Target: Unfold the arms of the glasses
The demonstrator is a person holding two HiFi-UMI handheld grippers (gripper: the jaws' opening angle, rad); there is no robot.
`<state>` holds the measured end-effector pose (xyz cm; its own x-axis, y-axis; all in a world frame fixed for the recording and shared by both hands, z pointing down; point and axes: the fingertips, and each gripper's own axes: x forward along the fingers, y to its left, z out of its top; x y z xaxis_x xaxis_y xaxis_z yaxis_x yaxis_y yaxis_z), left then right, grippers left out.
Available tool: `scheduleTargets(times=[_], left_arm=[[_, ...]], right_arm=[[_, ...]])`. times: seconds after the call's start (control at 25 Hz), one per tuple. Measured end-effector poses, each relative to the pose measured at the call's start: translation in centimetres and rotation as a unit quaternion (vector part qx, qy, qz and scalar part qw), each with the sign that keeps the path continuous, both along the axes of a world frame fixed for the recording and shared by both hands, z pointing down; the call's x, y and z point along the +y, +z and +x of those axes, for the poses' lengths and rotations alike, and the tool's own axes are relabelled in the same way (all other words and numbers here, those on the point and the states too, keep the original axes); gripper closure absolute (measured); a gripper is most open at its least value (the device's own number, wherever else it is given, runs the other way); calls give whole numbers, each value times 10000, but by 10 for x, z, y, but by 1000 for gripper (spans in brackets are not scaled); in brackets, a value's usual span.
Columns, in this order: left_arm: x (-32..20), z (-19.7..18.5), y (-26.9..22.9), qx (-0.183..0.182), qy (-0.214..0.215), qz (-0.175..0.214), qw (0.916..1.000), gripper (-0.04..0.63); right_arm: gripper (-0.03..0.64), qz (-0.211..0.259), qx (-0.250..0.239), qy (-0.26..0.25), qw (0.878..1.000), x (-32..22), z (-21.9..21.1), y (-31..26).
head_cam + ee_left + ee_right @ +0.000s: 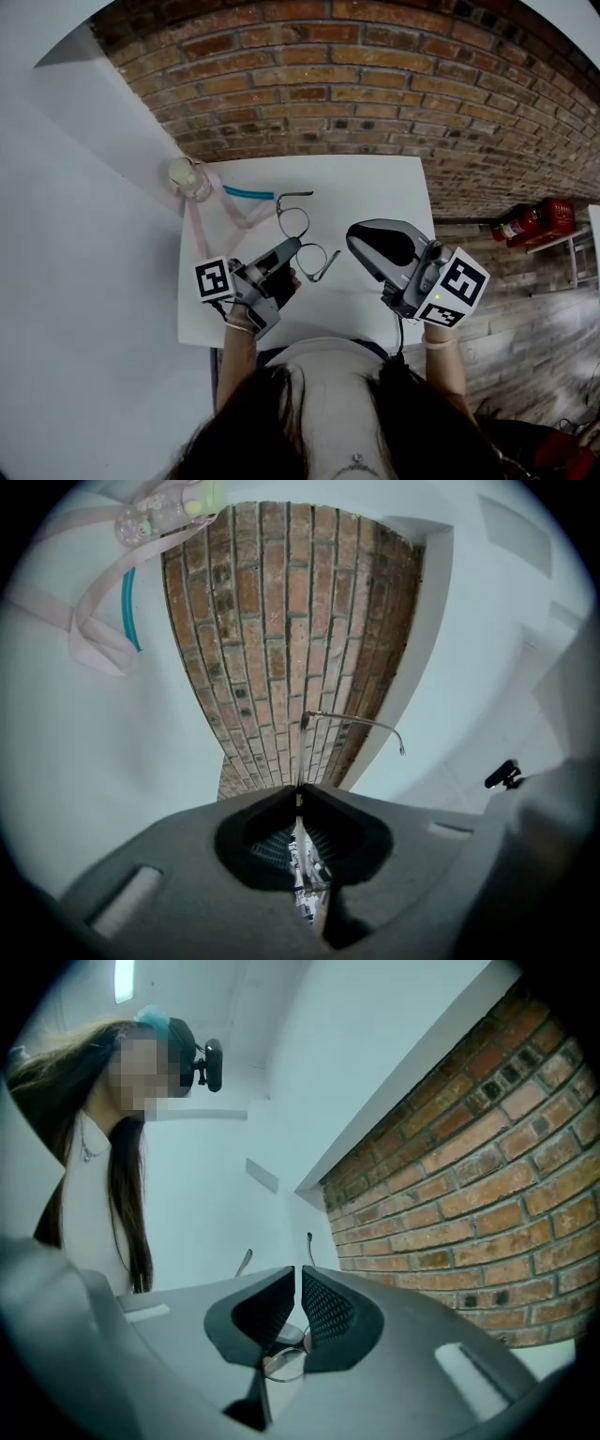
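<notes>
Thin wire-rimmed glasses (307,247) lie mid-table with one arm (296,195) swung out toward the far side. My left gripper (291,248) comes in from the near left and is shut on the frame; in its own view the jaws (299,794) pinch the thin rim, and the arm (356,721) juts out beyond them. My right gripper (352,240) hovers just right of the near lens. In the right gripper view only a thin slit shows between the jaws (298,1279), with nothing in it. A lens (284,1361) shows below them and an arm tip (246,1262) pokes up behind.
A small clear bottle (190,178) with a pink strap (199,230) and a teal piece (248,193) sit at the table's far left corner. A brick wall (309,84) backs the white table (375,187). A red extinguisher (534,220) lies on the floor to the right.
</notes>
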<state>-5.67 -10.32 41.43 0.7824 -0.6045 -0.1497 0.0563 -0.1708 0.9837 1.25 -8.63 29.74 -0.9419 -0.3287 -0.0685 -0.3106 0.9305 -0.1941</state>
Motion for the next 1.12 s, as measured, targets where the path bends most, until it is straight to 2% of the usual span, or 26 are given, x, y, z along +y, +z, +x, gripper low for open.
scheduleTargets(times=[0.4, 0.6, 0.76, 1.12], left_arm=[[3, 5, -1, 3, 89, 2, 10000, 572], [4, 6, 0, 7, 137, 10, 9999, 572], [4, 8, -2, 13, 166, 19, 9999, 572], [5, 12, 0, 68, 286, 26, 9996, 572]], right_arm=[[621, -136, 294, 804, 9962, -23, 9, 29], [621, -211, 434, 1269, 9907, -36, 16, 45], [621, -183, 759, 1604, 9840, -45, 23, 58], [621, -214, 1071, 1907, 9755, -49, 24, 82]])
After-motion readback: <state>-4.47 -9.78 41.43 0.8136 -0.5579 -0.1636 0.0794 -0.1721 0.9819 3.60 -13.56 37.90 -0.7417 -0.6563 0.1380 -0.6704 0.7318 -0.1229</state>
